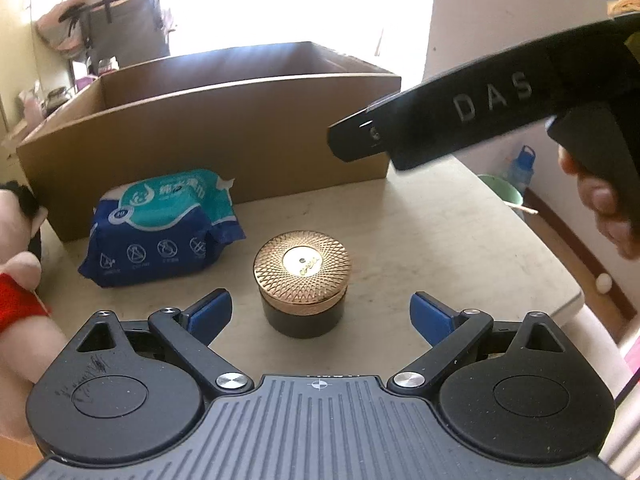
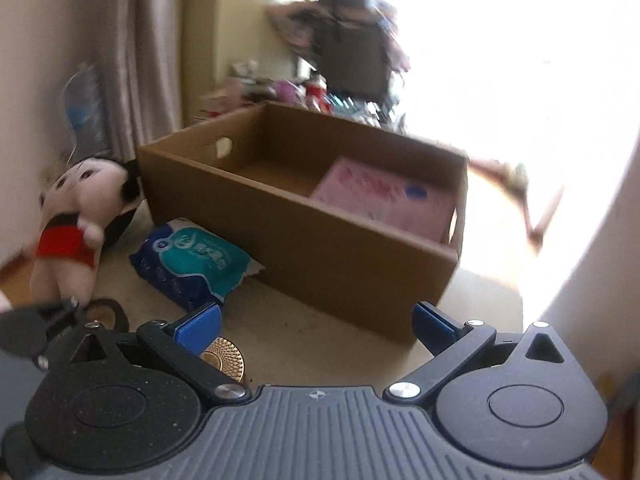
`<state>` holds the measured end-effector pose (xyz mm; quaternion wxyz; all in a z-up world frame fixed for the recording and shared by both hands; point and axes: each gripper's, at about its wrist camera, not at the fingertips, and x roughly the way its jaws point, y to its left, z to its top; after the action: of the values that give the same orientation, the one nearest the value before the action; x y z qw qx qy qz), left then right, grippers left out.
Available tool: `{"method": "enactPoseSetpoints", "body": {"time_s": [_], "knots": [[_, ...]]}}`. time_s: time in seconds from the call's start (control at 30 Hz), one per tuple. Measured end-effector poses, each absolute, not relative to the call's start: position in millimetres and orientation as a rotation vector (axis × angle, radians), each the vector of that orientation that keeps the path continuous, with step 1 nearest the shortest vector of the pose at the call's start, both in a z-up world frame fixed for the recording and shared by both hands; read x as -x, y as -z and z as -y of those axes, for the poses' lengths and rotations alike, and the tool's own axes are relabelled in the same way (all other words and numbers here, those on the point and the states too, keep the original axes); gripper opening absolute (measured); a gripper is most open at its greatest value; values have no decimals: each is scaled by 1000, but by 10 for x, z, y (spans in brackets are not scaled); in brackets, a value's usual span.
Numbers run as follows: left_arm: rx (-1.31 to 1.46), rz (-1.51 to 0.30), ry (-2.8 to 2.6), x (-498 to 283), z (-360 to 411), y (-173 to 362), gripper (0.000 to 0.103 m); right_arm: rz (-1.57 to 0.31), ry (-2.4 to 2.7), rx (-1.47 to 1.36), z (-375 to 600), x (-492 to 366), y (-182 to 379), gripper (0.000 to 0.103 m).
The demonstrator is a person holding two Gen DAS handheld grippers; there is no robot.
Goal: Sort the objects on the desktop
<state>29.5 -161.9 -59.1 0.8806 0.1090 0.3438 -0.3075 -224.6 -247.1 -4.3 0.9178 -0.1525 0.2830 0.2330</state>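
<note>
on the pale table, just ahead of the left gripper, stands a small dark jar with a gold patterned lid; a tiny mark sits on the lid's centre disc, too small to read. its jaws are spread wide with blue pads on either side of the jar, touching nothing. behind and to the left lies a blue and teal wipes pack, printed with chinese characters, a round "40"-like badge and a row of white icons, none of it clearly legible. the pack rests just in front of a brown cardboard box. the right gripper crosses the upper right of the left wrist view, seen side-on, its black body embossed "DAS"; the holding hand is cut off at the edge.

from the right wrist view, blurred by motion, the right gripper has its jaws spread and empty. the box is open-topped and holds a pink packet with a blue mark, writing unreadable. a plush doll in a red top leans at the box's left end, beside the wipes pack. the jar's gold lid is half hidden behind the left finger pad.
</note>
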Motion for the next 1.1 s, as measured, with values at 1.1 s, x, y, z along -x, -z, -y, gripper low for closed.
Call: {"method": "enactPoseSetpoints", "body": {"time_s": [1.1], "knots": [[-278,-698,696,-443,1613,696,86,-976,-822,189,2226,2063,396,75]]}}
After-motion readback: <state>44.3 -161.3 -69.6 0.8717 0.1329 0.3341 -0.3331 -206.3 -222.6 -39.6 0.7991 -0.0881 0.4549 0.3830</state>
